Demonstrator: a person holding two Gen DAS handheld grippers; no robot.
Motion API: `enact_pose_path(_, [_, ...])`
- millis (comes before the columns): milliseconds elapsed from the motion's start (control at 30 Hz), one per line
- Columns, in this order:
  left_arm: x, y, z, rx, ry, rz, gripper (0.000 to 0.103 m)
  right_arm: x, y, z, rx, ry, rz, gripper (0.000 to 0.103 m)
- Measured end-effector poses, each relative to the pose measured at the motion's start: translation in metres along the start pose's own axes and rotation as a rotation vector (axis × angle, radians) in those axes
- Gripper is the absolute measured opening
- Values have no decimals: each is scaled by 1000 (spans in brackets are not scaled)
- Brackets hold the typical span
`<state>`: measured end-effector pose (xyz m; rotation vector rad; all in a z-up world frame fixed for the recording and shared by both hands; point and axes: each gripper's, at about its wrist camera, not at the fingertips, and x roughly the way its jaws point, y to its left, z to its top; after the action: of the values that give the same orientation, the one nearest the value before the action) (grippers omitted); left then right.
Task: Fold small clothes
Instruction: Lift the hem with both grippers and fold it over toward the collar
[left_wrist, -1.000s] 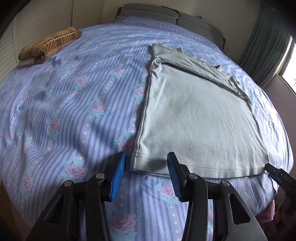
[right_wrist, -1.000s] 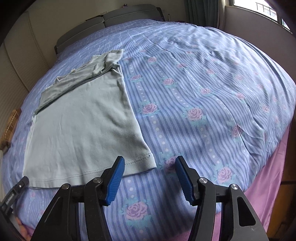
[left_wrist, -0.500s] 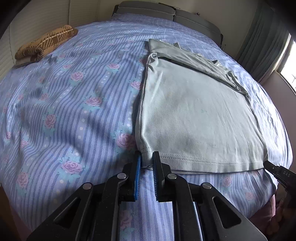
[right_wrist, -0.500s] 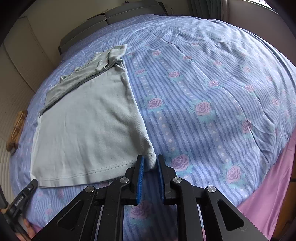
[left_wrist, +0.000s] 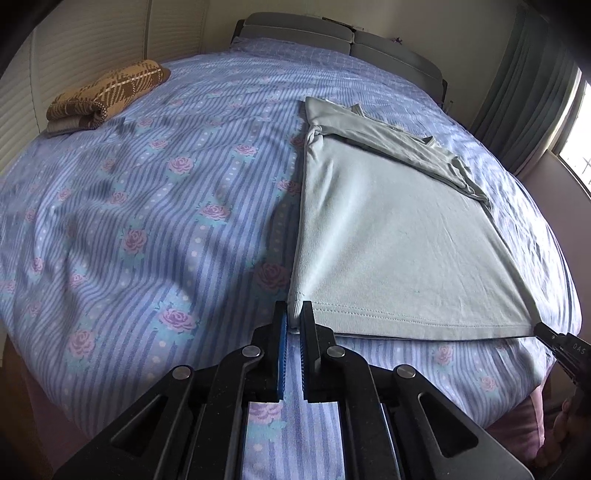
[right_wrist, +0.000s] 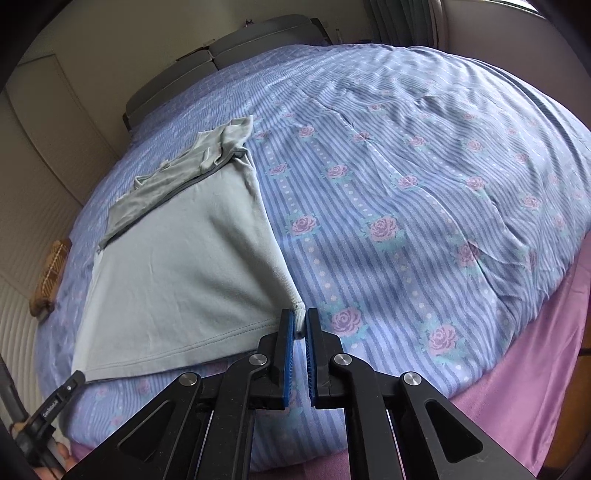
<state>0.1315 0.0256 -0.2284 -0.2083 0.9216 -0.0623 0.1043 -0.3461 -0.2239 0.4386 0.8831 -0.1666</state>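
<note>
- now the left gripper (left_wrist: 294, 325), black with blue ribbed pads, is clamped on the near left hem corner of the pale grey-green cotton t-shirt (left_wrist: 388, 236); the cloth is pinched between the pads and pulled up off the cover there.
- likewise the right gripper (right_wrist: 300, 328), the same black and blue build, is closed on the other hem corner of that t-shirt, with a small tuft of fabric standing up between its pads.
- between the two corners the stitched hem runs taut and straight, raised just above the bed's near edge.
- the rest of the shirt lies flat on the blue striped bed cover with pink roses (left_wrist: 147, 221), its body spread towards the headboard, and its top part is folded over in a darker band across the far end.
- in the left wrist view the tip of the right gripper shows at the right border, touching the shirt's corner; in the right wrist view the left gripper's tip shows at the lower left in the same way.
- a folded brown knitted blanket with a cream check (left_wrist: 107, 94) sits near the far left corner of the bed, well apart from the shirt.
- a pink sheet (right_wrist: 517, 369) hangs below the cover along the near right edge.
- a dark grey padded headboard (left_wrist: 332, 35) stands at the far edge; something small lies on top of it, too blurred to name.
</note>
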Motion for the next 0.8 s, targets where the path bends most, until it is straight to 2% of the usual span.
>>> enact_pose_path(167, [-17,-1,10,-7,-38,-17,8,-17,5,3,-5,-35,39,7])
enact_pose_path(333, [-30,-5,31,-8,-104,-20,8,-35,13,19,-5,-104,77,7])
enact_pose_path(800, [-38,-27,126,-49,-262,-58,8,-45,41,97,11,-246,138,7])
